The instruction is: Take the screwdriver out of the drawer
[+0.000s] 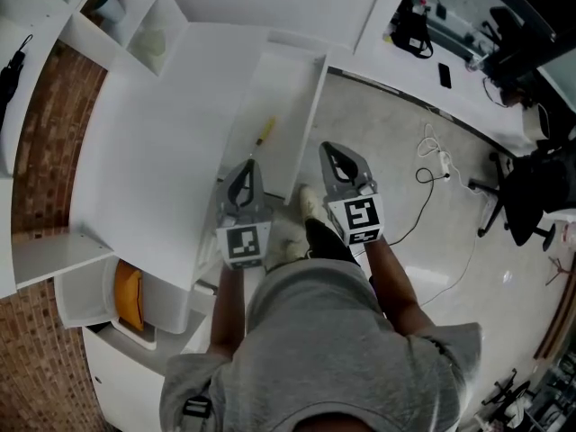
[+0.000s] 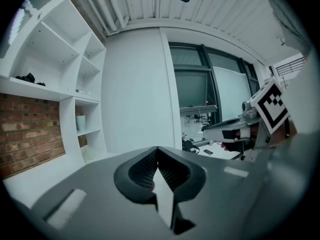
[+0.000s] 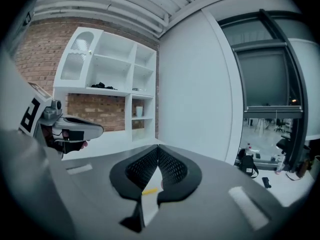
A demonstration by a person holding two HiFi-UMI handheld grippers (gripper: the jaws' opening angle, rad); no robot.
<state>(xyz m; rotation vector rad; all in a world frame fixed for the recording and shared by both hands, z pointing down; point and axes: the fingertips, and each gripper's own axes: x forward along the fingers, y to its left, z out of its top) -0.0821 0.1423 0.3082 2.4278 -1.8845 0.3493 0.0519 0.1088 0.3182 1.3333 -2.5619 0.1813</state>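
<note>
A screwdriver [image 1: 265,131] with a yellow handle lies in the open white drawer [image 1: 281,84], which is pulled out from the white desk. My left gripper [image 1: 245,171] hovers over the drawer's near end, just short of the screwdriver, with its jaws shut and nothing in them. My right gripper [image 1: 334,154] hangs beside the drawer's right wall, also shut and holding nothing. In the right gripper view, the yellow screwdriver handle [image 3: 150,190] shows through the gap below the closed fingertips [image 3: 159,147]. The left gripper view shows closed tips [image 2: 158,148] and the right gripper [image 2: 206,130] alongside.
The white desk top [image 1: 153,142] lies left of the drawer, with a white shelf unit [image 1: 126,21] beyond it. A cable and power strip [image 1: 441,162] lie on the floor at right, near an office chair [image 1: 526,196]. A yellow object [image 1: 129,295] sits in a bin at lower left.
</note>
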